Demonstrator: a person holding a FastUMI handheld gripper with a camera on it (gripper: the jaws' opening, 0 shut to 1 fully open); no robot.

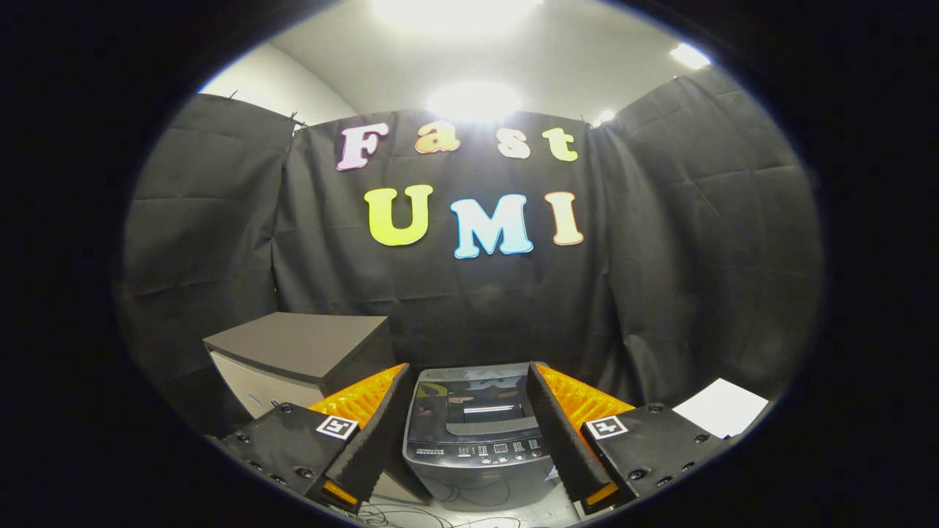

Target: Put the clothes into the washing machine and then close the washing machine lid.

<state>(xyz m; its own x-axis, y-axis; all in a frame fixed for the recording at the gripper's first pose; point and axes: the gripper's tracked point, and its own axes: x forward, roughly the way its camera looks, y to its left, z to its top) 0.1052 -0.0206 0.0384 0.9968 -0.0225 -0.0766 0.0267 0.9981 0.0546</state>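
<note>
My gripper (469,433) is released: its two fingers stand well apart, each with an orange body, a black ridged pad (374,433) on the inner face, and a black base block carrying a small square black-and-white marker (337,427). Nothing lies between the pads, and neither finger touches anything. The washer (477,440), a small grey top-loading machine, sits just ahead of the fingers and is framed in the gap between them. Its lid (477,400) is down flat over the tub, dark and glossy, with a recessed handle near the front edge. Ahead of the lid, on the side nearest me, runs the control panel (480,449), a strip of small buttons and printed marks too small to make out. I see no part of the clothes from this angle, so I cannot tell where they are. Thin dark cables (411,517) trail over the pale floor (469,517) at the washer's foot. Beside the washer, beyond my left finger, stands a low box (301,352) with a dark grey top and pale sides. Beyond my right finger lies a white sheet (722,407), flat and tilted in the fisheye. Black cloth (697,257) hangs behind everything as the wall, and above it bright ceiling lamps (473,99) glare against a white ceiling.
</note>
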